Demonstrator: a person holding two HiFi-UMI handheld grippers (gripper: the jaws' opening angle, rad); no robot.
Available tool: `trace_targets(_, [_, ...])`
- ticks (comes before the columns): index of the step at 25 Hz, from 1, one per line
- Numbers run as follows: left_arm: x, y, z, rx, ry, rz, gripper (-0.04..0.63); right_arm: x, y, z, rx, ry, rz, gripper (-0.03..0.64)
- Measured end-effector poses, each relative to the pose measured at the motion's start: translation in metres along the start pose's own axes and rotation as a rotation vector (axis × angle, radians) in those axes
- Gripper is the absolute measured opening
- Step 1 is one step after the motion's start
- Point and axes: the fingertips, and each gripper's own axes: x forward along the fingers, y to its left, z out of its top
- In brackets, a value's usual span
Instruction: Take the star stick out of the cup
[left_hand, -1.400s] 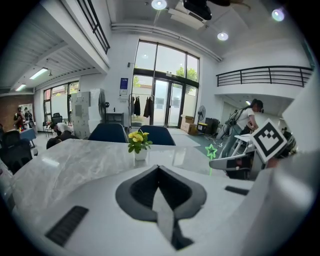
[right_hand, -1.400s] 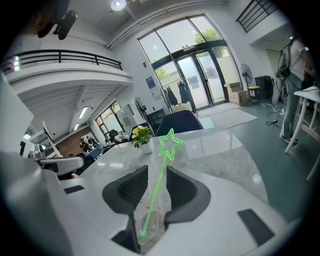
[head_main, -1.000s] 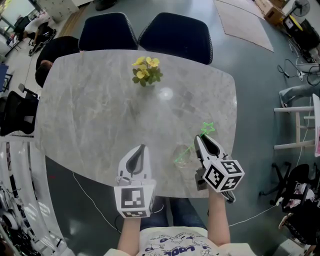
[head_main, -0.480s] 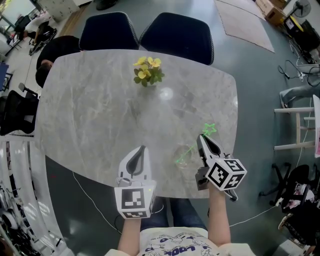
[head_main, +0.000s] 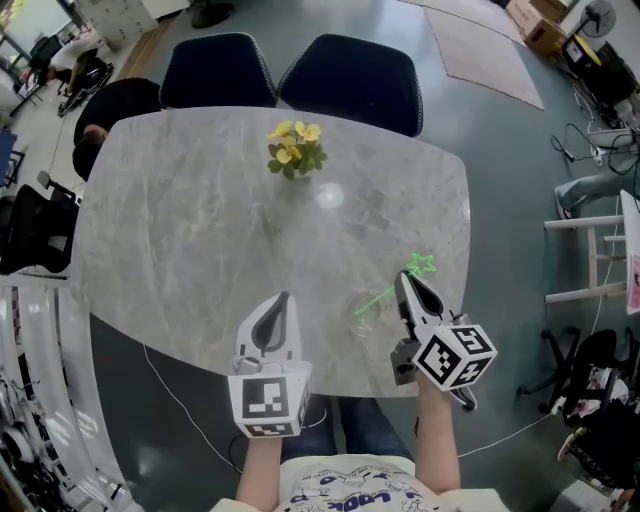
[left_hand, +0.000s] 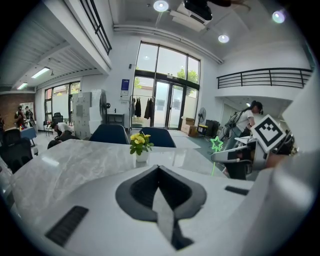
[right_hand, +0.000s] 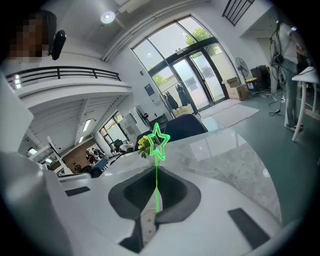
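The green star stick leans out of a clear cup near the table's front edge. Whether its lower end is still inside the cup I cannot tell. My right gripper is shut on the thin stem just below the star; its jaws have just been closing on it. In the right gripper view the star stands above the closed jaws of the right gripper. My left gripper hovers left of the cup, shut and holding nothing. From the left gripper view the star shows at the right.
A small pot of yellow flowers stands at the far middle of the grey marble table. Two dark blue chairs sit behind the table. The front edge lies just under both grippers.
The right gripper's jaws have closed onto the stick's stem, and gripper and star have risen slightly. The left gripper has not moved.
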Motion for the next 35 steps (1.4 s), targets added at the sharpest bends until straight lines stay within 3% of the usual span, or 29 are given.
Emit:
trace_targets(19, [-0.049,-0.014,0.087,0.025,-0.208,-0.005,0.0,-0.082,0.077,0.096,-0.236,-0.225,0.032,0.021])
trace_targets(35, [-0.1,-0.03,0.149,0.064,-0.365,-0.003,0.0,-0.144,0.116,0.14,-0.383,-0.341,0.01,0.023])
